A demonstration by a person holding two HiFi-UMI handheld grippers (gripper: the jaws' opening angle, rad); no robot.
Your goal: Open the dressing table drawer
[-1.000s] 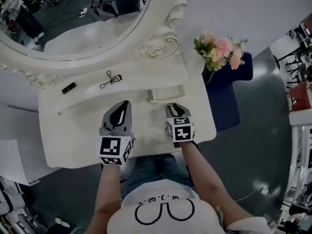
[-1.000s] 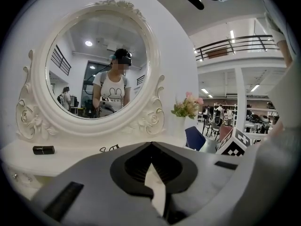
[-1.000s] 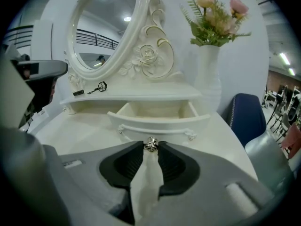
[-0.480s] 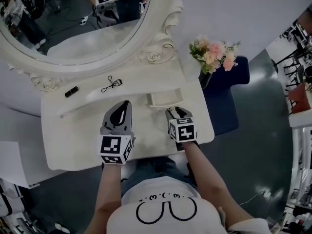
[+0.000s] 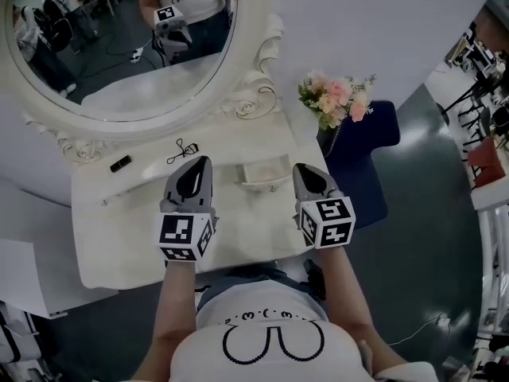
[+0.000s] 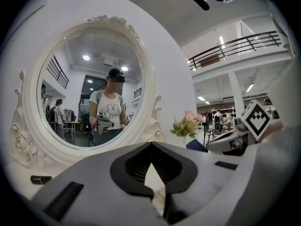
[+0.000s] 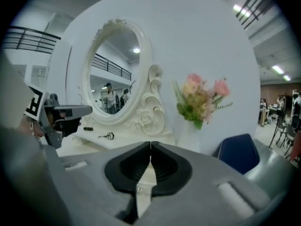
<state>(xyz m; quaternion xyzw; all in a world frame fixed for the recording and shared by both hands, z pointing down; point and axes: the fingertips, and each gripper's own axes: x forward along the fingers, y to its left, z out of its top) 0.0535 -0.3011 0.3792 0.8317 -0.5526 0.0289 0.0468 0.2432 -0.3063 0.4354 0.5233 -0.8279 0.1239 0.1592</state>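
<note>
Plainly, the risk is sitting with the right gripper (image 5: 302,170). It is hanging just right of the drawer (image 5: 262,171), and a careless swing could be clipping the drawer front and knocking it askew or back in. Its jaws are closing on nothing, tips all but meeting. The left gripper (image 5: 203,164) is hovering over the dressing table (image 5: 119,237), jaws together, holding nothing. The drawer is standing pulled out in front of the mirror (image 5: 119,54), with flowers (image 5: 334,98) sitting off to the right.
</note>
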